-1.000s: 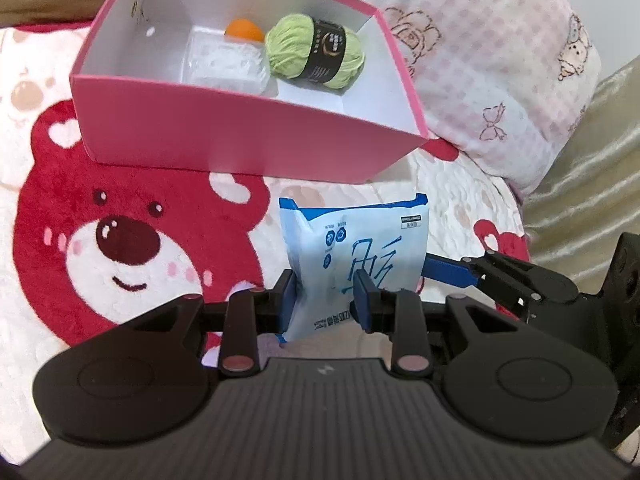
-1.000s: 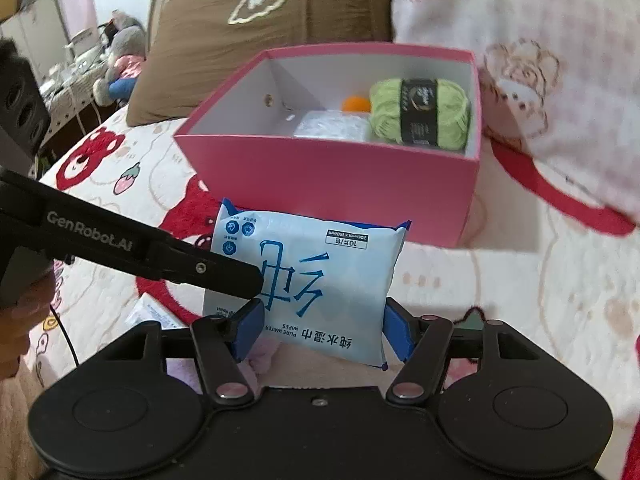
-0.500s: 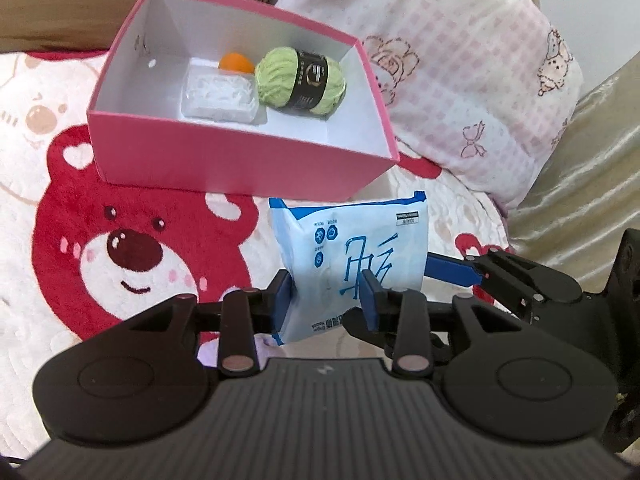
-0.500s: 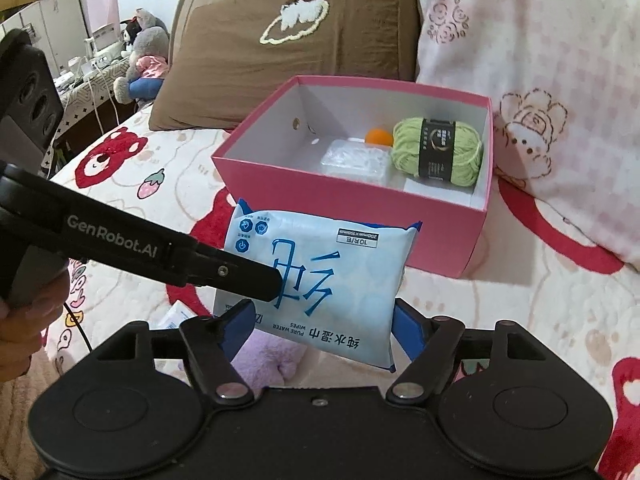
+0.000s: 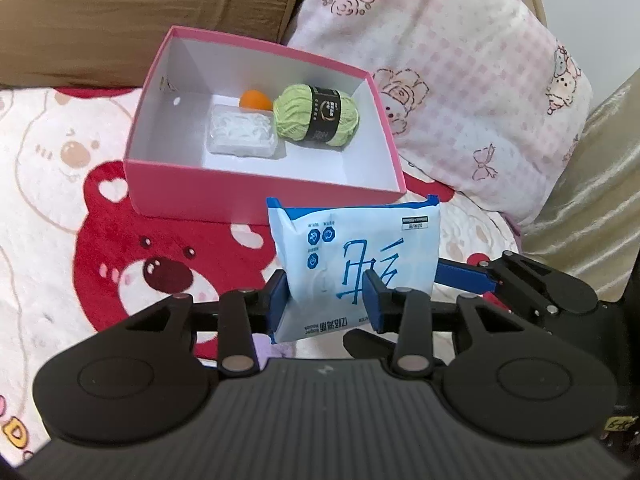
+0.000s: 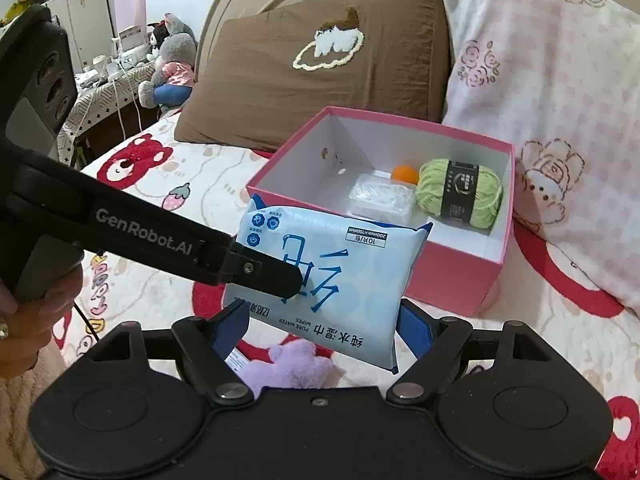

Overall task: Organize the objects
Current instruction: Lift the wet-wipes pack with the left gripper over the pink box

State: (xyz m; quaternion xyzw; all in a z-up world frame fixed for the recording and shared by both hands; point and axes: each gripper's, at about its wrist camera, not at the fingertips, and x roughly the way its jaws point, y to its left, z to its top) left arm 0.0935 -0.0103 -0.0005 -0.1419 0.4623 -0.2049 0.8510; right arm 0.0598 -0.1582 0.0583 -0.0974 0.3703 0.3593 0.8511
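Between both grippers hangs the wet-wipes pack (image 5: 354, 268): left gripper (image 5: 326, 304) clamping it while easing apart, right gripper (image 6: 322, 330) opening, pads clear of it.

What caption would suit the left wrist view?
Left gripper, jaws opening, pinches a blue-and-white plastic wipes pack before a pink cardboard box holding green yarn.

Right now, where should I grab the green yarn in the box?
I'd pinch the green yarn across its black-banded middle, coming straight down from above: it lies on its side, and the pink box walls block any sideways approach.
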